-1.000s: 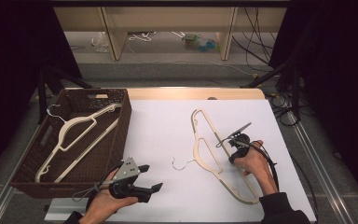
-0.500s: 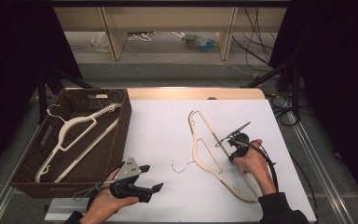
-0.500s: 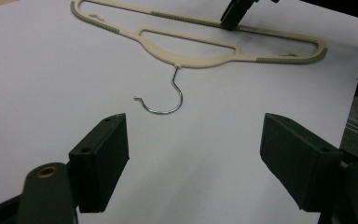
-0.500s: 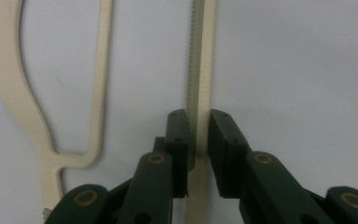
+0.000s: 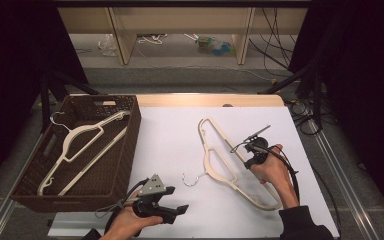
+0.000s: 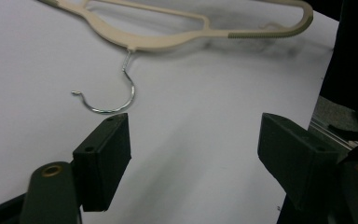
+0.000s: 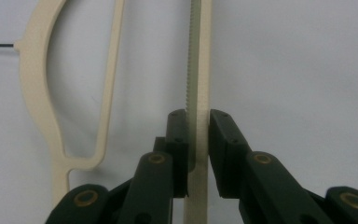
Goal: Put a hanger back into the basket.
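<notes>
A cream plastic hanger [image 5: 213, 156] lies on the white table sheet [image 5: 170, 145], its metal hook [image 5: 192, 179] pointing toward the front. My right gripper [image 5: 249, 161] is shut on the hanger's long serrated bar [image 7: 196, 70]; in the right gripper view both pads [image 7: 177, 126] press its sides. My left gripper [image 5: 177, 199] hovers low near the table's front edge, open with nothing between its jaws. In the left gripper view [image 6: 193, 126] the hook [image 6: 116, 105] lies just beyond the left jaw, with the hanger body [image 6: 168, 42] farther off.
A brown woven basket [image 5: 135, 125] stands at the table's left and holds a second cream hanger [image 5: 80, 140]. Metal rails run along the table's right side [image 5: 330, 160]. Beyond the far edge is a low shelf [image 5: 180, 20] with cables.
My left gripper has moved a little right and lower, toward the hook. The hanger's far end has swung slightly left in the right gripper's grip.
</notes>
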Tool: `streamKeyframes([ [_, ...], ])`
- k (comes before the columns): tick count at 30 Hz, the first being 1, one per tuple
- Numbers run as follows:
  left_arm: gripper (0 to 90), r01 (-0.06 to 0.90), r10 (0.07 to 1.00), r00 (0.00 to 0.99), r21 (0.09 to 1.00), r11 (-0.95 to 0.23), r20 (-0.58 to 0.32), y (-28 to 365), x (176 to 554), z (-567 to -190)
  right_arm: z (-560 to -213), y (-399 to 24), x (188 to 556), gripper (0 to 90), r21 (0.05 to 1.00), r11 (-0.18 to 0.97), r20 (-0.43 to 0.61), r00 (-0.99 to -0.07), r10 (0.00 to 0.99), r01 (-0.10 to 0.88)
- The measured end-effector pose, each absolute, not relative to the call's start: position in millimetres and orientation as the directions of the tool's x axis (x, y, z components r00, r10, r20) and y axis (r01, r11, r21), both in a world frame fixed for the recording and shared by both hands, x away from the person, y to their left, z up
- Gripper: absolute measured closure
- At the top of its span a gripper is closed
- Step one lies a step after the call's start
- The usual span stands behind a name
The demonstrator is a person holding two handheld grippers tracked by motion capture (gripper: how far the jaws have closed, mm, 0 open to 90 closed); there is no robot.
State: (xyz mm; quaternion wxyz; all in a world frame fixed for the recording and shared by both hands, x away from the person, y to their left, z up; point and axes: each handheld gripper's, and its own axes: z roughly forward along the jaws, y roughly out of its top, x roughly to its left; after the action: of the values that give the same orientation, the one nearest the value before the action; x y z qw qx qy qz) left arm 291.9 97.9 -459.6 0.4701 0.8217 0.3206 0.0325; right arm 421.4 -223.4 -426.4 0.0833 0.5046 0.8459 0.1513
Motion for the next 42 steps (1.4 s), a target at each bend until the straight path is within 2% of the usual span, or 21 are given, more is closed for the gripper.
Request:
streamKeyframes([
  [11, 27.1, 0.544, 0.492, 0.800, 0.761, -0.354, -0.343, 47, 312, -471, -418, -221, 419, 78.8, 0.360, 0.455, 0.013, -0.492, 0.871, 0.814],
  [17, 27.7, 0.642, 0.488, 0.739, 0.705, -0.301, -0.464, 28, 327, -481, -417, -220, 418, 78.8, 0.359, 0.464, 0.022, -0.504, 0.863, 0.810],
  [24, 28.1, 0.611, 0.517, 0.755, 0.720, -0.330, -0.403, 9, 337, -488, -414, -219, 417, 78.8, 0.365, 0.479, 0.017, -0.520, 0.854, 0.799],
  [37, 27.7, 0.646, 0.553, 0.714, 0.709, -0.284, -0.429, -5, 352, -498, -411, -217, 416, 78.8, 0.376, 0.497, 0.011, -0.540, 0.842, 0.782],
  [42, 27.1, 0.692, 0.545, 0.675, 0.682, -0.236, -0.497, -5, 356, -499, -409, -217, 415, 78.8, 0.358, 0.496, 0.014, -0.536, 0.844, 0.791],
])
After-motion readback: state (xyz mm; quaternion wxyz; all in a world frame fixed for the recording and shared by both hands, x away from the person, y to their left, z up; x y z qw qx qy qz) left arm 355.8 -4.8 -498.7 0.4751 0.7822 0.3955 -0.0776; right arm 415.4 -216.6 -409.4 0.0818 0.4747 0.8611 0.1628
